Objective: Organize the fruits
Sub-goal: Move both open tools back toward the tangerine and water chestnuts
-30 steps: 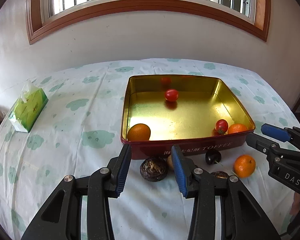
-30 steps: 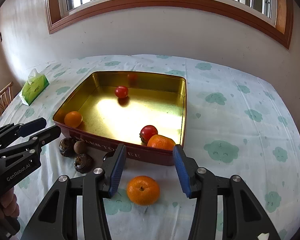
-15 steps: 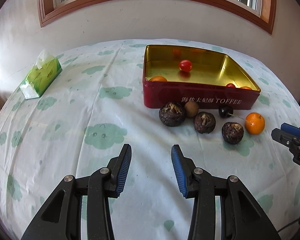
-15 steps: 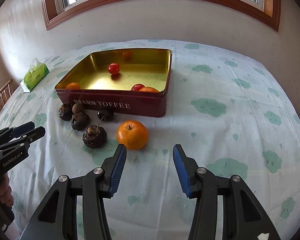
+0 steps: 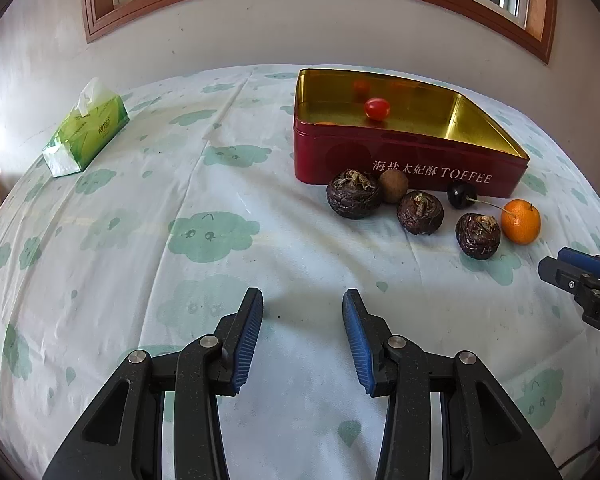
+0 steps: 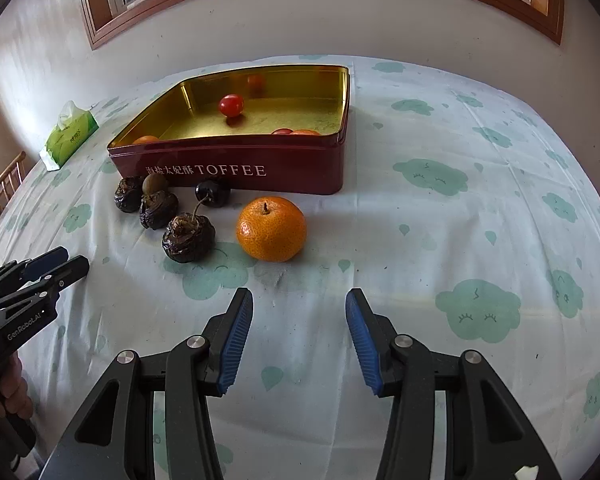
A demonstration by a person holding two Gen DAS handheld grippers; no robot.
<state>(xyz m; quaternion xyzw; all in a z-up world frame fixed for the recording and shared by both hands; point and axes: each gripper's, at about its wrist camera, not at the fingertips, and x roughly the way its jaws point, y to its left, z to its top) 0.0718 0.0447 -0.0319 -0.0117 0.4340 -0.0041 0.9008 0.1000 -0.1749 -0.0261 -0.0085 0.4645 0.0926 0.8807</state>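
- Here the right gripper (image 6: 299, 300) hangs over bare cloth, its jaws spread with nothing between them.
- The left gripper (image 5: 302, 300) is likewise over bare cloth, jaws spread and empty; in the right wrist view it shows at the left edge, held by a hand (image 6: 8, 384).
- The loose mandarin (image 6: 271, 228) lies on the worktop (image 6: 460, 240) just ahead of the right jaws, a little left of their gap, touching neither pad.
- From the left gripper the loose fruit lies well ahead and off to the right, clear of its jaws.
- Three dark wrinkled fruits sit left of the mandarin in a slanting row: the nearest wrinkled fruit (image 6: 189, 237), the middle wrinkled fruit (image 6: 158, 209) and the far wrinkled fruit (image 6: 129, 194).
- One small brown round fruit (image 6: 155, 183) sits beside the far one, close against the tin.
- One dark cherry (image 6: 212, 192) with a long stem lies in front of the tin's wall.
- One red toffee tin (image 6: 284, 160) stands open behind them, gold inside.
- Inside it, one cherry tomato (image 6: 231, 105) lies in plain sight near the back; a second tomato (image 6: 282, 131) and two orange fruits, one at the right (image 6: 305, 132) and one at the left (image 6: 145, 139), only peep over the front wall.
- One green tissue pack (image 6: 71, 134) lies far off to the left.
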